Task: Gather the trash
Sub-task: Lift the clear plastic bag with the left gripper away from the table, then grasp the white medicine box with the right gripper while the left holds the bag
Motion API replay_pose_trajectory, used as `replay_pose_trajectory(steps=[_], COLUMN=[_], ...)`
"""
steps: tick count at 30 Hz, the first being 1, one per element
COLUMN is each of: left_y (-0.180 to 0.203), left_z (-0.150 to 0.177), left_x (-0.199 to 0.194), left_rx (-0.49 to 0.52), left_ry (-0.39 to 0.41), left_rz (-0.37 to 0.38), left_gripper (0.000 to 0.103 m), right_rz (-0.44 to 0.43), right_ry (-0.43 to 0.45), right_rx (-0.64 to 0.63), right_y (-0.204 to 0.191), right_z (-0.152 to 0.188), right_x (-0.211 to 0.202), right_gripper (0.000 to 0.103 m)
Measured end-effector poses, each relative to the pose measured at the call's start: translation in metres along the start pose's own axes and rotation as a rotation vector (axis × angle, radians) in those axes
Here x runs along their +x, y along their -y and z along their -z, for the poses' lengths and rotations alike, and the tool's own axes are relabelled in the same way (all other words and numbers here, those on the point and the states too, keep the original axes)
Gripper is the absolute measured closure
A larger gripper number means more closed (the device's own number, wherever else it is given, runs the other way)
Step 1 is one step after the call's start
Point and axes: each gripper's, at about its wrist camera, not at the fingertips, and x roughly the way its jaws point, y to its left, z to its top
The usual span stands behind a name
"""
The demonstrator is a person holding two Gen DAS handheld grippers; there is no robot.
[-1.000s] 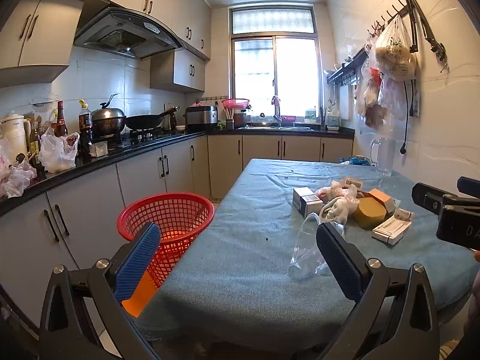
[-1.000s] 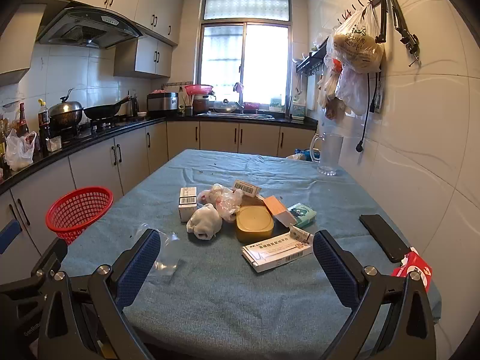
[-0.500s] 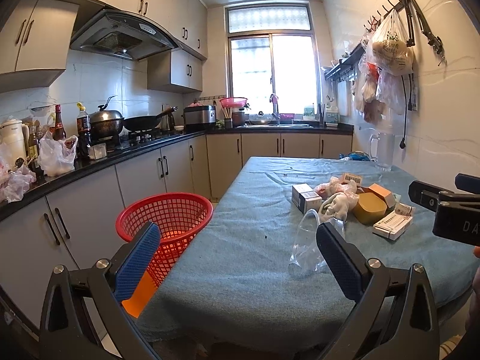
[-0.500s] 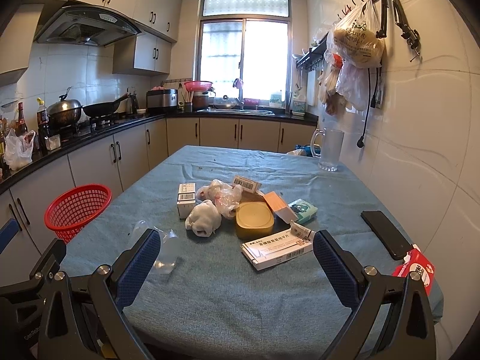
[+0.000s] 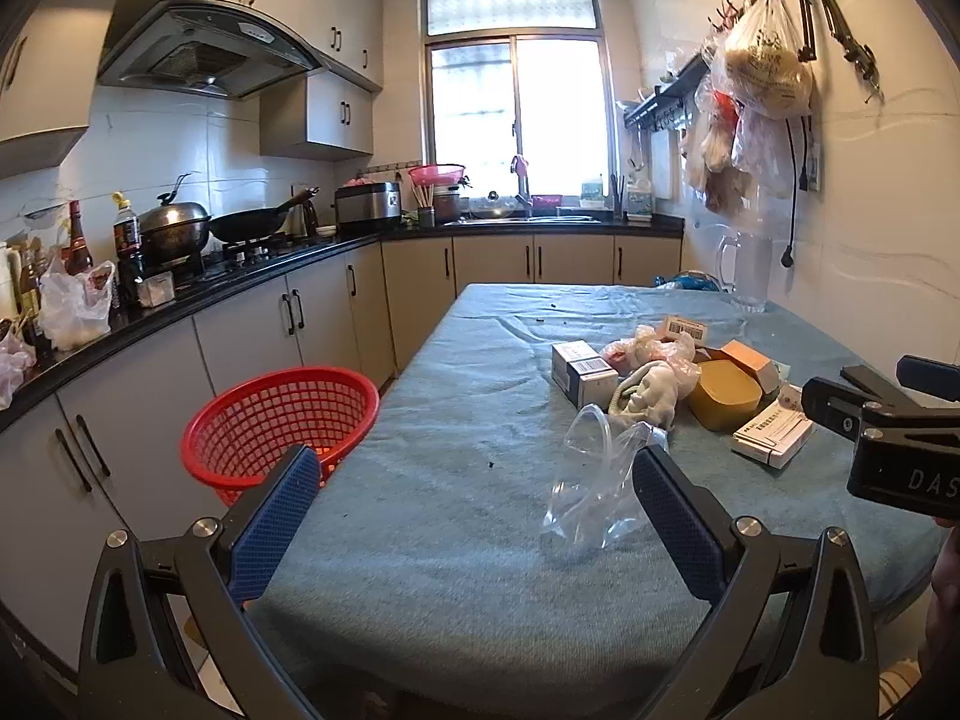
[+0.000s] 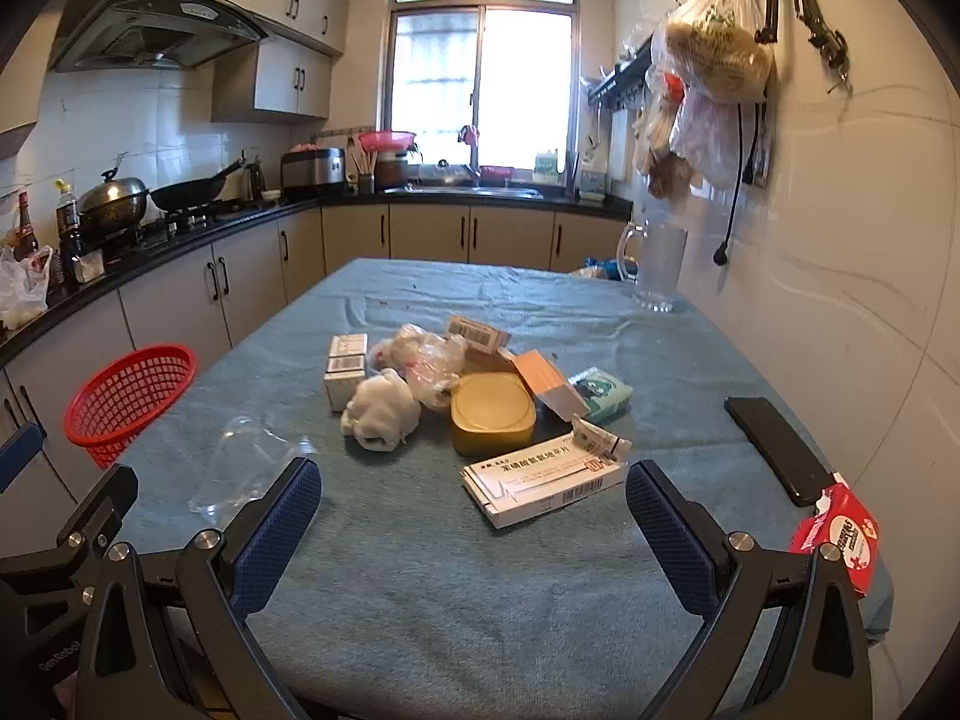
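On table (image 6: pixel 420 570) — trash, jaws wide.

Both wrist views low at table's (image 5: pixel 420 570) near end, facing window (image 6: pixel 480 78), left nearer basket (image 5: pixel 282 420), sharing trash pile (image 6: pixel 456 396)

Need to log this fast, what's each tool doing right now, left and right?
Left tool: open, holding nothing.
Right tool: open, holding nothing.

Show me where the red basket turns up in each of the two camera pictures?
Left wrist view: the red basket sits left of centre, beside the table's edge, just above the left finger.
Right wrist view: the red basket is at the far left edge.
Shared landmark: the yellow tub on the table.
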Motion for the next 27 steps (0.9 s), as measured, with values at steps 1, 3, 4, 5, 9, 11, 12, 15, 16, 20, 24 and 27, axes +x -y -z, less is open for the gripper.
replay_pose_trajectory(steps=[1,3,4,5,9,11,12,15,16,20,24,27], left_y=[0.002,0.006,0.007,0.01,0.019,0.022,0.023,0.023,0.023,0.026,0.034,0.041], left_z=[-0.001,-0.002,-0.003,-0.003,-0.006,-0.009,-0.009,-0.011,-0.013,-0.011,-0.007,-0.004], left_x=[0.003,0.011,0.014,0.018,0.037,0.049,0.053,0.069,0.074,0.09,0.101,0.108], left_rx=[0.003,0.011,0.015,0.019,0.043,0.044,0.045,0.039,0.036,0.032,0.04,0.06], left_ry=[-0.004,-0.013,-0.019,-0.026,-0.074,-0.114,-0.129,-0.177,-0.196,-0.262,-0.305,-0.32], left_rz=[0.003,0.009,0.012,0.017,0.061,0.105,0.119,0.173,0.195,0.263,0.305,0.32], left_gripper=[0.0,0.0,0.0,0.0,0.0,0.0,0.0,0.0,0.0,0.002,0.011,0.013], right_rz=[0.002,0.004,0.002,-0.006,-0.015,-0.034,-0.038,-0.074,-0.081,-0.176,-0.254,-0.292], right_ry=[-0.007,-0.021,-0.032,-0.042,-0.067,-0.084,-0.089,-0.113,-0.118,-0.166,-0.221,-0.259], right_rx=[-0.001,0.002,0.005,0.009,0.038,0.076,0.089,0.133,0.142,0.22,0.287,0.324], right_y=[0.0,0.003,0.006,0.008,0.026,0.041,0.046,0.064,0.067,0.088,0.101,0.108], right_z=[0.0,0.0,-0.001,-0.001,-0.008,-0.012,-0.014,-0.019,-0.02,-0.024,-0.023,-0.021], right_x=[0.003,0.01,0.015,0.019,0.031,0.038,0.04,0.047,0.048,0.06,0.073,0.083], right_gripper=[0.0,0.0,0.0,0.0,0.003,0.005,0.007,0.014,0.014,0.019,0.033,0.033])
